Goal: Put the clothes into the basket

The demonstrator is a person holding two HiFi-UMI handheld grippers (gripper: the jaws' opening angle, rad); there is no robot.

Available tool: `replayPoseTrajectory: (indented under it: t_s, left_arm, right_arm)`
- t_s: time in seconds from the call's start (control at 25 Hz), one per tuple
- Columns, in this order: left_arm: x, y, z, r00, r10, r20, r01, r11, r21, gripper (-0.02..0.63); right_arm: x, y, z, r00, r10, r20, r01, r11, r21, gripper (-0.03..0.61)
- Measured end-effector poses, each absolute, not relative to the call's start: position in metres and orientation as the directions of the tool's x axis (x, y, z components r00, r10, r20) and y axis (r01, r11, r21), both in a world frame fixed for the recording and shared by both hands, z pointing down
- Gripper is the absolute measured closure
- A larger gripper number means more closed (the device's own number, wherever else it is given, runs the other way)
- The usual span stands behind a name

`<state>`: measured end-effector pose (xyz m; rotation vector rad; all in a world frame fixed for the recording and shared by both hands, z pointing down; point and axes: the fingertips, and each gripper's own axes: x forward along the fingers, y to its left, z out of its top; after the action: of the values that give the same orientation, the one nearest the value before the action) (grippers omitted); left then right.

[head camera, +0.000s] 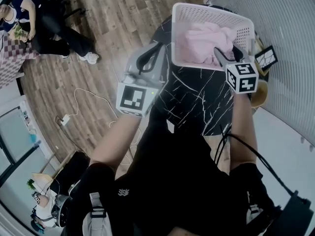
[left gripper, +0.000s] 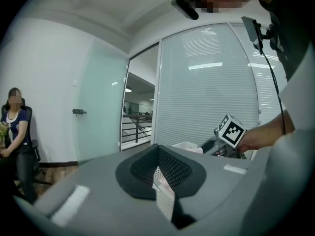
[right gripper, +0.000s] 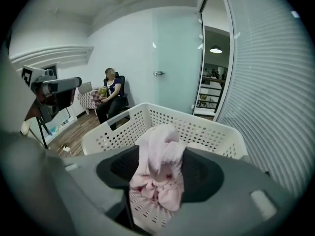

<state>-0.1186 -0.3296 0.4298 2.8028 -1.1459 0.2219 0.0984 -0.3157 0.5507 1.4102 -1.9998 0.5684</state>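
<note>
A white perforated basket (head camera: 206, 9) stands on a black marble table (head camera: 197, 102) with pink clothes (head camera: 197, 45) heaped inside. My right gripper (head camera: 224, 53) reaches in over the basket's near right corner. In the right gripper view its jaws stand open around (right gripper: 160, 181) a bunched pink garment (right gripper: 160, 161) that hangs between them over the basket (right gripper: 206, 127); the pads are off it. My left gripper (head camera: 155, 50) hovers left of the basket, above the table's edge. Its jaws (left gripper: 165, 181) sit close together with nothing in them. The left gripper view shows the basket (left gripper: 187, 145) beyond them.
A person sits on a chair (head camera: 29, 28) at the far left on the wooden floor, where a white cable (head camera: 83, 102) trails. A glass wall with blinds (head camera: 285, 33) runs along the right. A small framed card (head camera: 266, 58) stands right of the basket.
</note>
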Motion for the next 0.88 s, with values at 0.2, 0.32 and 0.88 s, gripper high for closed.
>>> replayPoseTrajectory:
  t_s: [0.2,0.32,0.88]
  left_arm:
    - [-0.125,-0.323,0.423,0.706,-0.689,0.162,-0.703,-0.709,0.048,0.607]
    - [-0.123,-0.319,0.414,0.713,-0.686,0.146,-0.698,-0.714,0.048,0.606]
    - [-0.100,-0.292,0.374,0.752,-0.653,0.086,-0.658,-0.750,0.059,0.606]
  right_arm:
    - [0.107,-0.310,0.536,-0.161,-0.687,0.709,-0.944,0.316,0.092,0.336]
    - [0.106,-0.310,0.513,-0.165,-0.730,0.663,-0.950,0.297,0.091,0.336]
    - [0.096,-0.267,0.417,-0.242,-0.919,0.311,-0.970,0.235,-0.062,0.336]
